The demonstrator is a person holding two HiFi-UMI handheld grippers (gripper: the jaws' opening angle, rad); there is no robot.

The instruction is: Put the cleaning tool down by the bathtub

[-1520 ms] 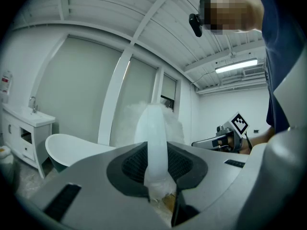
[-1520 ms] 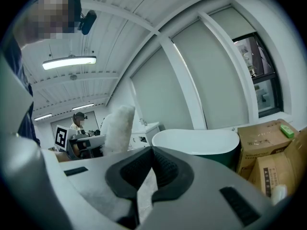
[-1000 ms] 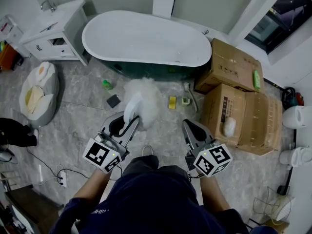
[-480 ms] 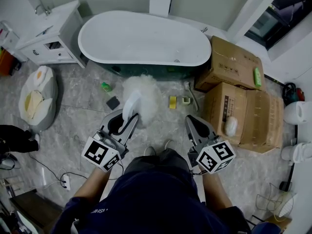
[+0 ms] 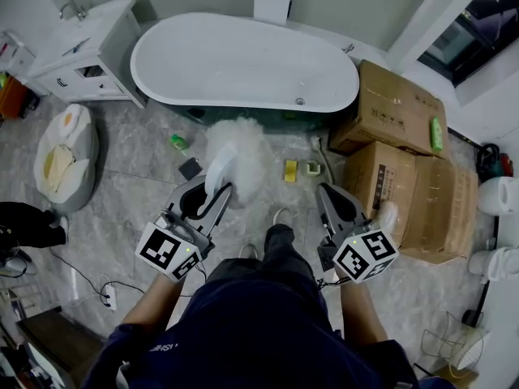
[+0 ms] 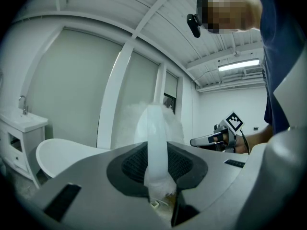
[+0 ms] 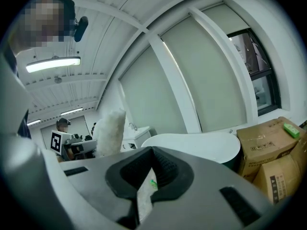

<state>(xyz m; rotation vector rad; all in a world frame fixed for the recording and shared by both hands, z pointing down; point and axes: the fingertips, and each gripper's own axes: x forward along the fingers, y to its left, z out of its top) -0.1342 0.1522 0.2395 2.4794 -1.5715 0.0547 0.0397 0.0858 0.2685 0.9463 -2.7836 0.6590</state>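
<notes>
The cleaning tool is a fluffy white duster on a pale plastic handle. My left gripper is shut on that handle, and the fluffy head stands up in front of the jaws. The white bathtub lies across the floor ahead, a short way beyond the duster. My right gripper is shut and holds nothing; it hangs to the right, beside the cartons. In the right gripper view the duster shows at the left and the bathtub straight ahead.
Cardboard cartons are stacked right of the tub. A white vanity stands at its left end, with a floor cushion below it. A green bottle, a dark pad and a yellow item lie before the tub.
Both grippers have come forward toward the bathtub with the person's step. The duster stays in the left jaws. The right gripper now sits beside the lower carton.
</notes>
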